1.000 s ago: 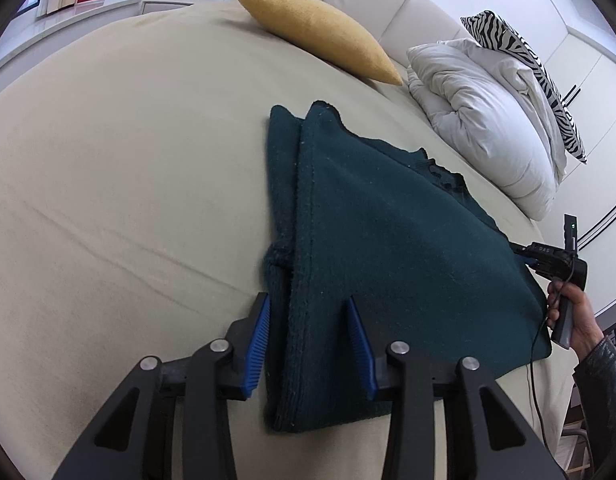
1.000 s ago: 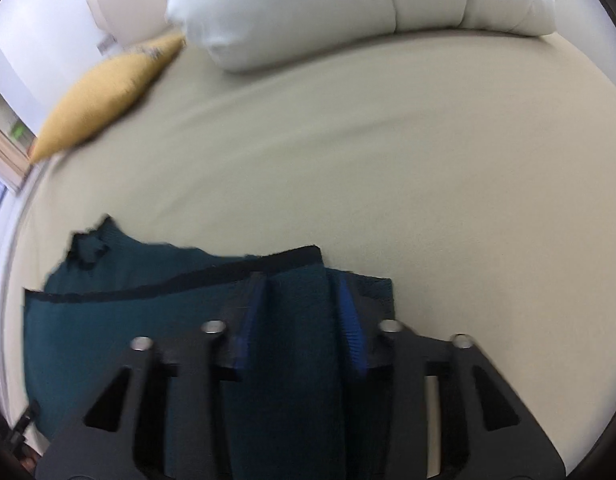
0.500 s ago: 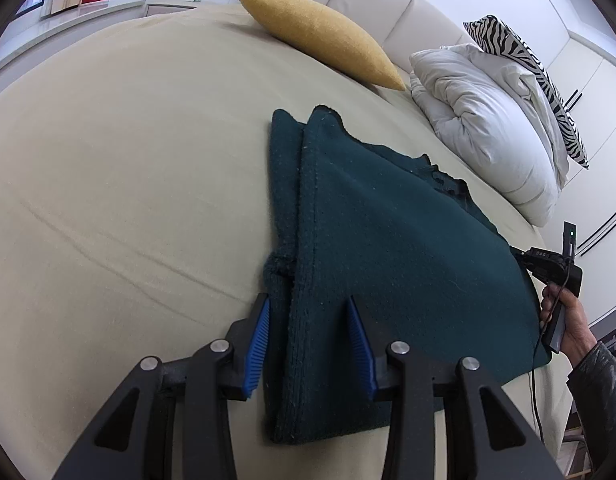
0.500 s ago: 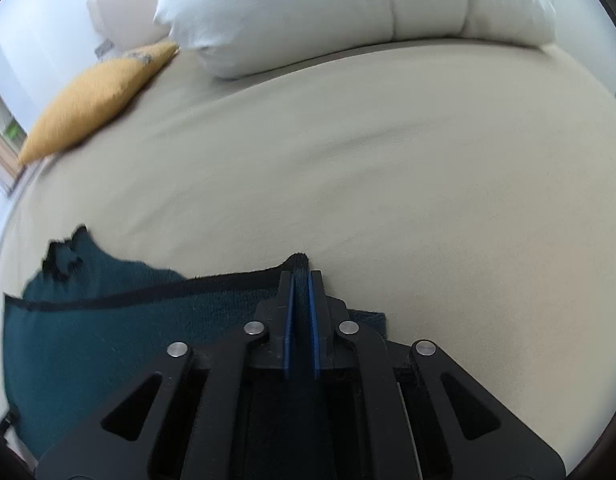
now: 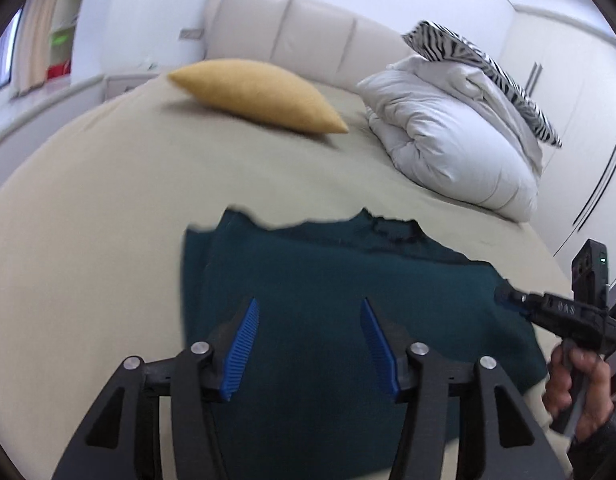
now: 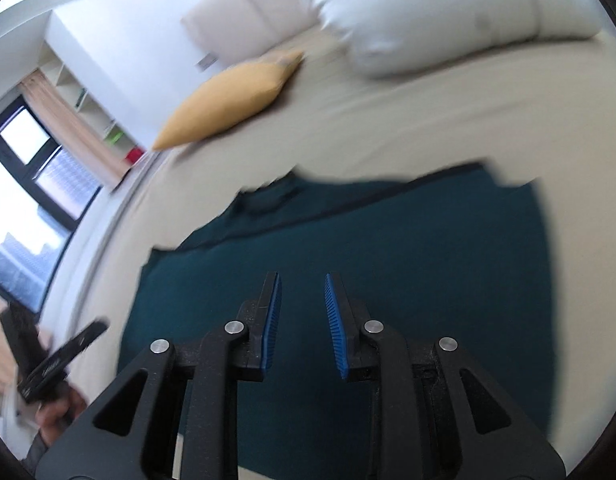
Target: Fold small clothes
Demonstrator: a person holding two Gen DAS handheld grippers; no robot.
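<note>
A dark teal garment (image 5: 348, 272) lies folded flat on the beige bed (image 5: 87, 220). My left gripper (image 5: 308, 304) hovers over its near left part. Its jaws are opening, and nothing sits between the blue pads (image 5: 243, 340). At the right edge a hand (image 5: 576, 392) holds the right gripper (image 5: 504, 294) by the garment's right side. In the right wrist view the right gripper (image 6: 303, 280) hangs above the garment (image 6: 428, 240). Its jaws are opening too, a narrow gap with no cloth in it. The left gripper (image 6: 87, 332) shows blurred at the lower left.
A yellow cushion (image 5: 259, 96) lies at the head of the bed. A bunched white duvet (image 5: 448, 140) with a zebra pillow (image 5: 468, 52) is on the far right. The padded headboard (image 5: 308, 32) stands behind. A window (image 6: 23, 184) is off the bed's left side.
The left gripper has risen off the garment's folded edge and its jaws stand wider. The right gripper, shut on the garment's edge half a second ago, has let go and drawn back.
</note>
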